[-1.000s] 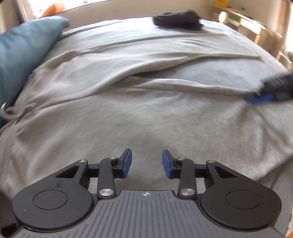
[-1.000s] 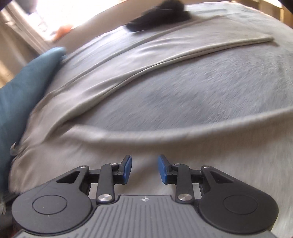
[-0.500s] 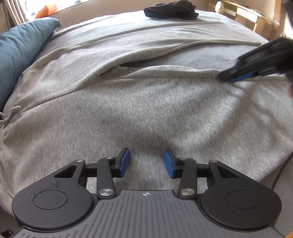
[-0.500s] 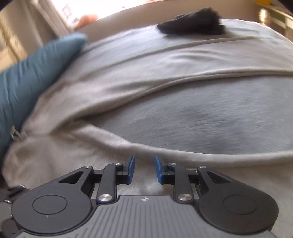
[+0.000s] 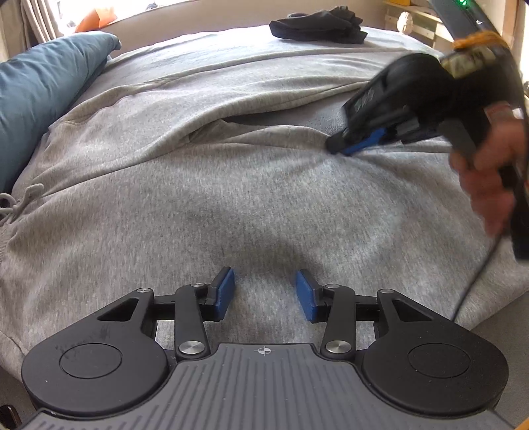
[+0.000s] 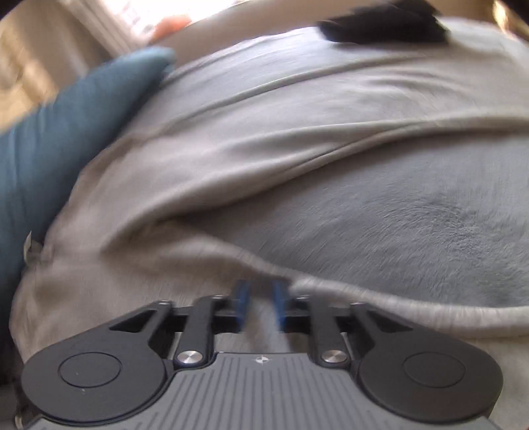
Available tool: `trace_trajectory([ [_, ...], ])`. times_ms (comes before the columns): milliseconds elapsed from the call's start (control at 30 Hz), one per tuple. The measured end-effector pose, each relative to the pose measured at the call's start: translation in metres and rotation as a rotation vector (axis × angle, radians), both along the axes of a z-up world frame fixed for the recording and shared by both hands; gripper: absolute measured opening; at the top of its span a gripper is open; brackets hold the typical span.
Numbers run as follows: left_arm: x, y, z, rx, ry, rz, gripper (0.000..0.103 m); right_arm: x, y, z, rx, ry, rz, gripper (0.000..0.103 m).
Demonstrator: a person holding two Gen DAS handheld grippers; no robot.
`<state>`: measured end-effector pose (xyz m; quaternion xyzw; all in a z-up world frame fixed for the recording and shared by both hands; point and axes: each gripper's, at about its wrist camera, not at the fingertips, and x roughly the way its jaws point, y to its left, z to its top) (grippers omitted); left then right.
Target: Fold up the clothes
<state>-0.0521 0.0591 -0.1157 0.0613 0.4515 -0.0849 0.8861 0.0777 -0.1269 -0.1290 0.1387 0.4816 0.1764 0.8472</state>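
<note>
The left gripper hovers low over the grey hoodie, its blue pads spread apart with only cloth beneath them. Ahead and to its right, the right gripper presses its tips into the hoodie's edge; its pads sit nearly together with fabric between them, though blur keeps me from telling whether they actually pinch it. Beyond lies a grey blanket, a blue pillow far left, and dark clothing farthest off.

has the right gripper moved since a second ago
Yes. In the left wrist view the right gripper has come in from the right edge along the grey sweatpants, leftward, towards the blue pillow.
</note>
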Motion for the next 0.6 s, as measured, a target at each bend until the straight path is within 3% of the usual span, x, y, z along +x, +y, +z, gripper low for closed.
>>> trace_trajectory([
  [67,0.000,0.000,0.000,0.000,-0.001,0.001,0.042,0.003,-0.026,0.013,0.078,0.033,-0.088,0.010],
  [167,0.000,0.000,0.000,-0.003,0.001,0.004,0.042,-0.016,-0.069,0.045,0.080,-0.026,-0.126,0.012],
  [233,0.003,0.001,0.000,-0.009,0.011,0.008,0.042,-0.031,-0.105,0.058,0.063,-0.011,-0.155,0.014],
  [300,0.004,0.003,0.000,-0.019,0.018,0.016,0.042,-0.044,-0.136,0.057,0.004,0.021,-0.189,0.017],
  [400,0.002,0.003,-0.001,-0.020,0.011,0.018,0.042,-0.041,-0.172,0.027,-0.124,0.115,-0.252,0.017],
  [433,0.002,0.003,-0.001,-0.018,0.010,0.018,0.042,-0.038,-0.184,0.017,-0.156,0.143,-0.276,0.013],
  [567,0.002,0.003,0.001,-0.014,0.017,0.023,0.043,-0.029,-0.232,0.003,0.098,0.192,-0.432,0.009],
  [600,0.003,0.003,0.001,-0.016,0.021,0.026,0.043,-0.030,-0.240,0.009,0.086,0.163,-0.460,0.011],
])
